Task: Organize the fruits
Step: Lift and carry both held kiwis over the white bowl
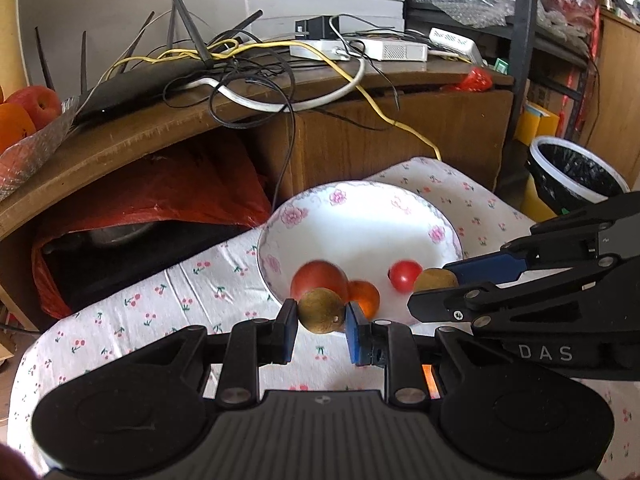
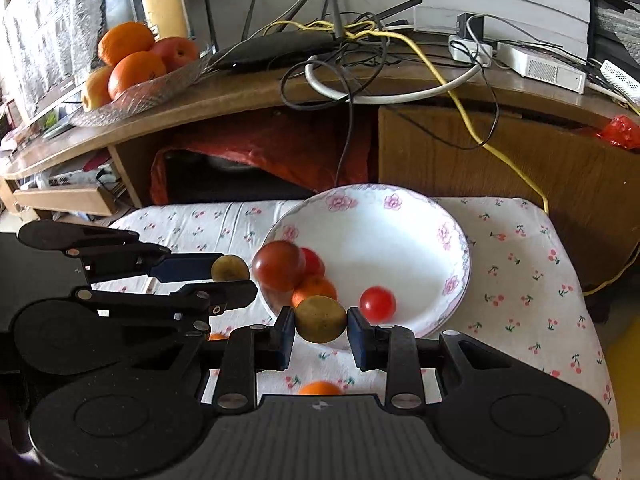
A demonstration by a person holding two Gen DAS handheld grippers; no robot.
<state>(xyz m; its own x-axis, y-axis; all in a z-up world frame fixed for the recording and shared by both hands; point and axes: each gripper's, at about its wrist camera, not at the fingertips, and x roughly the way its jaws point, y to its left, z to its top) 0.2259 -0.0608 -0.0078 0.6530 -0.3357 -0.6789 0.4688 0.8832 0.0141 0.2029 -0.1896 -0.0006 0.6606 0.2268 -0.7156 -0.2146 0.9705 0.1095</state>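
**A:** Which way is the bowl from each tool?

**B:** Straight ahead of both and a little below. The left gripper (image 1: pixel 322 316) is clenched on a brown-green fruit (image 1: pixel 321 311), held just short of the near rim of the flowered bowl (image 1: pixel 360 216). The right gripper (image 2: pixel 321 322) grasps another fruit of that kind (image 2: pixel 321 319), which overlaps the near rim in its own view. The two look about equally near; I'd judge the right slightly ahead.

**A:** So the coming move?

**B:** Probably a short carry forward over the rim, then letting go. The fruits are round, so no long axis matters.

**A:** Count them.

**B:** Two brown-green fruits, one per gripper. In the bowl: one large red fruit (image 2: pixel 278 266), one orange fruit (image 2: pixel 314 288), and two small red ones, one in the open (image 2: pixel 377 304) and one tucked behind the large one (image 2: pixel 312 262). A further orange piece (image 2: pixel 320 388) lies on the cloth (image 2: pixel 520 280) below the right gripper.
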